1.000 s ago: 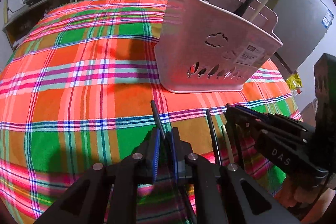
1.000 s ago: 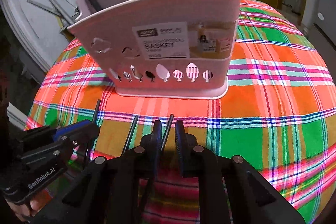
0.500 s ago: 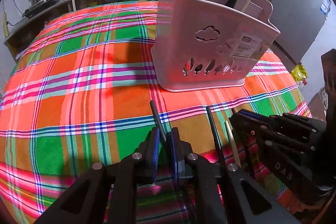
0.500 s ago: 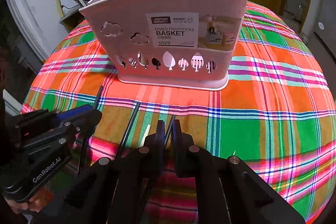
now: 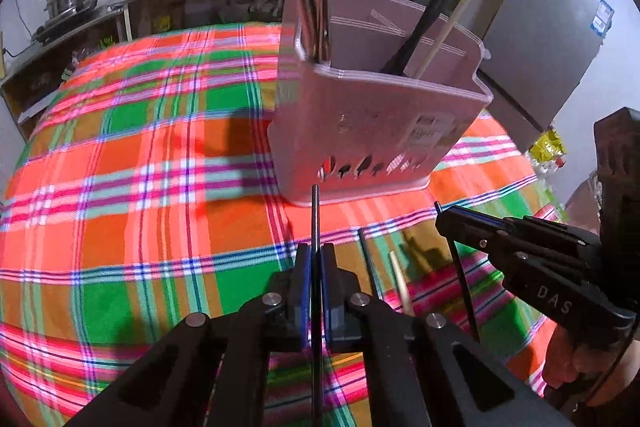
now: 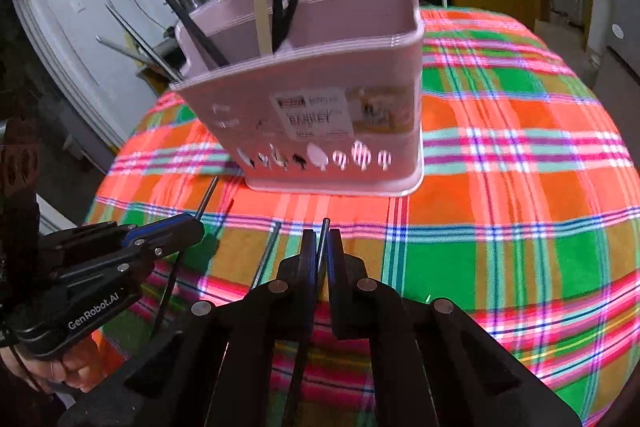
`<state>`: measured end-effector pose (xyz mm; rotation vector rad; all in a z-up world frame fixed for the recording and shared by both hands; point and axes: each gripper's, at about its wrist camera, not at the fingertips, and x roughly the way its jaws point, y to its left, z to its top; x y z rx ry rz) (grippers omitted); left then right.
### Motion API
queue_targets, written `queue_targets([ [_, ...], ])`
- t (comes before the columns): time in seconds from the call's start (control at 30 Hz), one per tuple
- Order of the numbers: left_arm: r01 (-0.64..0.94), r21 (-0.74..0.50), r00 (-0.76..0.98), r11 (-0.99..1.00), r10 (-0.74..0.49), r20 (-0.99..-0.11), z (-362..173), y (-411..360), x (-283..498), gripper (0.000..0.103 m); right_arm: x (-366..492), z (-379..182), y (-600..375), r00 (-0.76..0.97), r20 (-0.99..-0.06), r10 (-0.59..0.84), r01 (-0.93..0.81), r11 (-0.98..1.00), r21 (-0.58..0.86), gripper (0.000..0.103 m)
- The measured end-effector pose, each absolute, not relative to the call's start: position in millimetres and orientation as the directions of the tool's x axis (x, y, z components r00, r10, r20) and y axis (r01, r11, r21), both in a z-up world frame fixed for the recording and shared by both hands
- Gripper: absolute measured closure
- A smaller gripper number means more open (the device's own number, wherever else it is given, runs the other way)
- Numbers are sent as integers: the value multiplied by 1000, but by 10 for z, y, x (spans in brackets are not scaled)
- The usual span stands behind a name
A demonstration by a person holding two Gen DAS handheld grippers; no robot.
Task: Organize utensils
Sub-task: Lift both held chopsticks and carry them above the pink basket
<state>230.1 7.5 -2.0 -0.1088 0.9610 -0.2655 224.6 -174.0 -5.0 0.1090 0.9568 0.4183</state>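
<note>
Two black chopsticks are pinched at once: our left gripper clamps one, our right gripper the other, each gripped so its tip points toward the pink basket just ahead, ready for dropping in.

Both jaws have pinched shut: the left hand-held gripper lifts a black chopstick off the plaid worktop, while the right hand-held gripper raises another black chopstick towards twelve o'clock.
</note>
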Motion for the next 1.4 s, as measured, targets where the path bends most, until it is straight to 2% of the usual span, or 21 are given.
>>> queue_targets([
  [0.73, 243, -158, 716, 957, -286, -637, 1261, 161, 2053, 99, 1924, 1249, -1819, 715, -560, 418, -370, 906, 205, 99],
  [0.93, 247, -159, 727, 956, -292, -621, 1358, 150, 1978, 99, 1775, 1482, -1808, 754, -508, 416, -382, 907, 177, 99],
  [1.4, 255, -138, 723, 957, -284, -630, 1312, 87, 1699, 99, 1554, 1468, -1842, 762, -506, 405, -378, 912, 162, 99],
])
